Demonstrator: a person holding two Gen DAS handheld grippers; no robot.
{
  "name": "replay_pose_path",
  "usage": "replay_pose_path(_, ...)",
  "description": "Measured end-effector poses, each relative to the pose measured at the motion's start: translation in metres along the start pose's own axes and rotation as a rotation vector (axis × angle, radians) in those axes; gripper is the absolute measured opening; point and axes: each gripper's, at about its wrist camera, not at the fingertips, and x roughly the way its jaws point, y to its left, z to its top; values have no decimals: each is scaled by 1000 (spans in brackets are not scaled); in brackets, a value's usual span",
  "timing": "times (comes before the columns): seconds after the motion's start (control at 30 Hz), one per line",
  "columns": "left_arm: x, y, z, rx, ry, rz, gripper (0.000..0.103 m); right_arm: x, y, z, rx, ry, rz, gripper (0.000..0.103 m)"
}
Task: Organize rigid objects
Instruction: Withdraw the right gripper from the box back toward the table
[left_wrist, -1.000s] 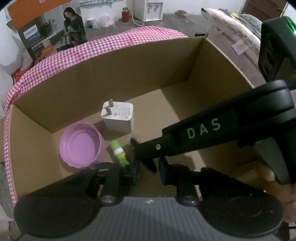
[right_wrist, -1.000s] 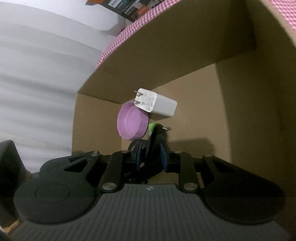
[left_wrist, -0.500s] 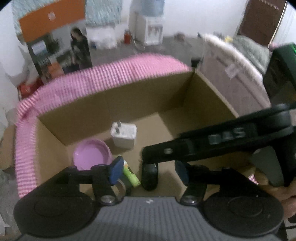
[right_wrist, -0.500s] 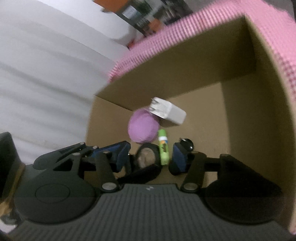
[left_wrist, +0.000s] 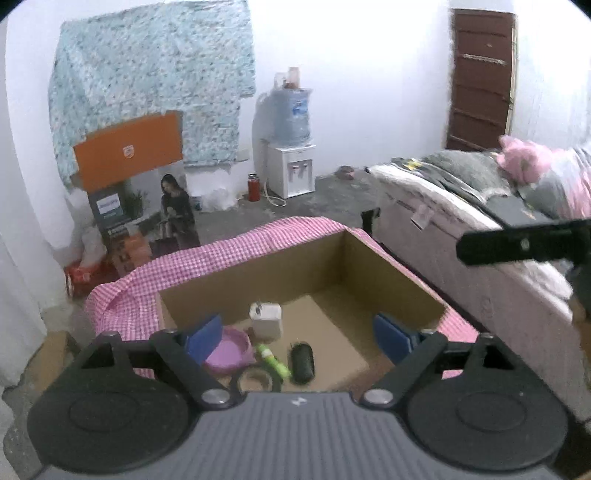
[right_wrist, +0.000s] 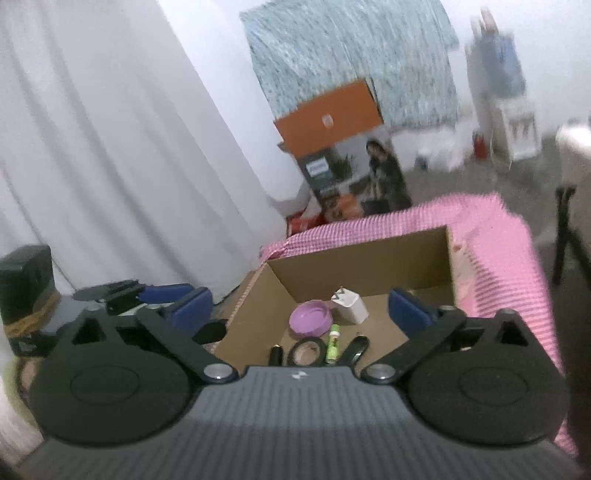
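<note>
Pink-checked cloth (left_wrist: 229, 254) draped the cardboard box (left_wrist: 388, 273) holding the tape roll (left_wrist: 255, 380) and black case (left_wrist: 302, 362); left gripper (left_wrist: 301, 334) and right gripper (right_wrist: 299, 308), jaws opening empty, should clear its rim before reaching elsewhere.

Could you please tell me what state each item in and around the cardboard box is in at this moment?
cardboard box: open-topped, holding items.
white charger: in box, prongs up.
purple lid: lying hollow side up.
green tube: lying flat.
tape roll: lying flat.
black cylinder: on its side.
left gripper: opening, nothing between jaws.
right gripper: opening, nothing between jaws.
</note>
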Motion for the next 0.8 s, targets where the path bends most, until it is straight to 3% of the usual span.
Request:
replay_pose_path(0.23,-26,-15,-70,-80,23,-84,96,-22,29,-51,-171,34,-177,102)
replay_pose_path(0.43,-33,-13,-123,-140,18,-50,103,-6,46,-99,-296,98,-378,102)
replay_pose_path(0.53,-34,-5,-136,-203,14,-78,103,3,54,-117,-368,106,-434,102)
replay_pose_path(0.67,-33,2,-145,-258,22,-131,103,12,62,-128,-395,99,-416,102)
replay_pose_path(0.8,-35,6,-152,-264,-7,-159,103,11,61,-123,-301,64,-276,102)
